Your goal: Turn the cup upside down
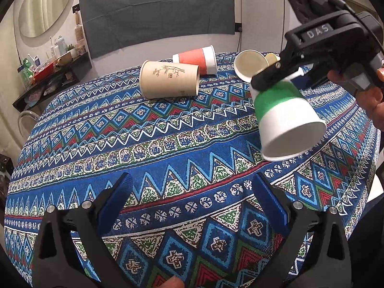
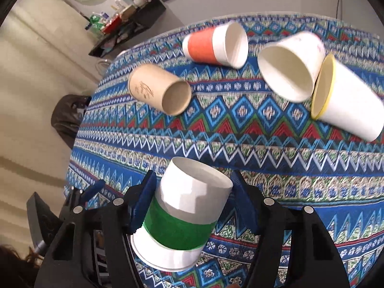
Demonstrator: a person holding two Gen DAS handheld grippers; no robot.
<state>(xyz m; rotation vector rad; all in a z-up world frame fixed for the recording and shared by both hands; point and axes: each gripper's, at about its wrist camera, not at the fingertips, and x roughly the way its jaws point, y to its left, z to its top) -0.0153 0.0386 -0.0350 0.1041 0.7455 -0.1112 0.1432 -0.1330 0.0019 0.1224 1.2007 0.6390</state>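
Observation:
My right gripper (image 2: 192, 187) is shut on a green-and-white paper cup (image 2: 184, 213) and holds it in the air above the patterned tablecloth (image 2: 240, 148). In the left wrist view the cup (image 1: 285, 117) hangs at the right, tilted with its open mouth down and toward the camera, under the right gripper (image 1: 276, 76). My left gripper (image 1: 192, 199) is open and empty, low over the table's near edge.
Several paper cups lie on their sides at the far part of the table: a tan cup (image 1: 169, 79), a red-and-white cup (image 1: 195, 60), a plain white cup (image 2: 290, 67) and a yellow-rimmed white cup (image 2: 345, 100). A cluttered shelf (image 1: 50, 74) stands at the left.

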